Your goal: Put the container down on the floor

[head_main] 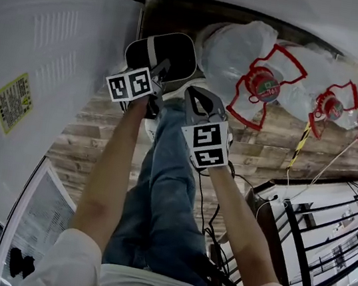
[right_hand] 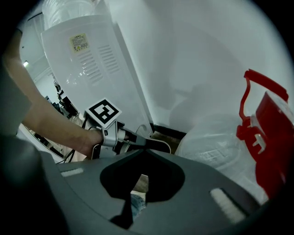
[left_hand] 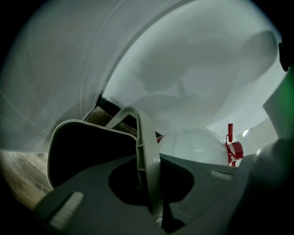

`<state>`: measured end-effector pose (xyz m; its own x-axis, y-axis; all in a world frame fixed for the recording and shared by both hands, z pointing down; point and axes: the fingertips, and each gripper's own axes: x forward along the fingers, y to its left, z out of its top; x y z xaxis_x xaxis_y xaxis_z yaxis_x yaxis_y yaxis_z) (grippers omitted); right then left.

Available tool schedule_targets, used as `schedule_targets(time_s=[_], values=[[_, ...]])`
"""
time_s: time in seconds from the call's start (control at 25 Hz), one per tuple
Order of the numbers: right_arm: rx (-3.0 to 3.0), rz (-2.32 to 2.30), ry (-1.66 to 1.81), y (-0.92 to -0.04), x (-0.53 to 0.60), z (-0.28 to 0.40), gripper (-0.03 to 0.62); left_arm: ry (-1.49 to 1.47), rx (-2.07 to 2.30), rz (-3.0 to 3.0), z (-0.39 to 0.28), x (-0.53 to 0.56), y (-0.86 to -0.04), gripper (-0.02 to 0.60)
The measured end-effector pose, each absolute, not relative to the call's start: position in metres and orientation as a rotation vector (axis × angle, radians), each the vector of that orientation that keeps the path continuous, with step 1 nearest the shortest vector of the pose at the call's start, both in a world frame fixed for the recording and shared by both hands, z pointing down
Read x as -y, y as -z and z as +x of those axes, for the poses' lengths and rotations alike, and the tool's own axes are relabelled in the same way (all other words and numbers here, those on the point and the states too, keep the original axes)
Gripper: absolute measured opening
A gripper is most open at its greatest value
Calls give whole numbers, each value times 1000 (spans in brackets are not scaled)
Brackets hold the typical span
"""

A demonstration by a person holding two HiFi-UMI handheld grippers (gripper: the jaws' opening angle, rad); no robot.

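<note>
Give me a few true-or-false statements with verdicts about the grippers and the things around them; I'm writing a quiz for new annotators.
1. The left gripper is shut on the pale grey handle of the black container. True.
2. The right gripper grips a red cap. False: its jaws are together with nothing between them.
3. Clear plastic water bottles lie on the wooden plank floor. True.
4. The tall white appliance carries a blue label. False: its label is yellow.
</note>
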<state>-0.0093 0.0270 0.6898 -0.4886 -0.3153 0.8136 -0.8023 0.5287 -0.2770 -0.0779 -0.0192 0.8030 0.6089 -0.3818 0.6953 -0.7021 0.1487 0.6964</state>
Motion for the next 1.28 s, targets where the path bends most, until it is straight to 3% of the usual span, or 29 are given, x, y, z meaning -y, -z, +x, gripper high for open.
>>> schedule_targets(time_s=[0.72,0.96,1.28], values=[[2042,898,-908,-697,-16,-17,23,-416,1119,1482,-94,22,-822,5],[2050,903,-923,-693,-17,-17,23,-553,1213,1390,-119,8,-833,129],[2057,913,-926,-688,-23,-17,23,-786,1293,1271,-146,-9,-840,144]])
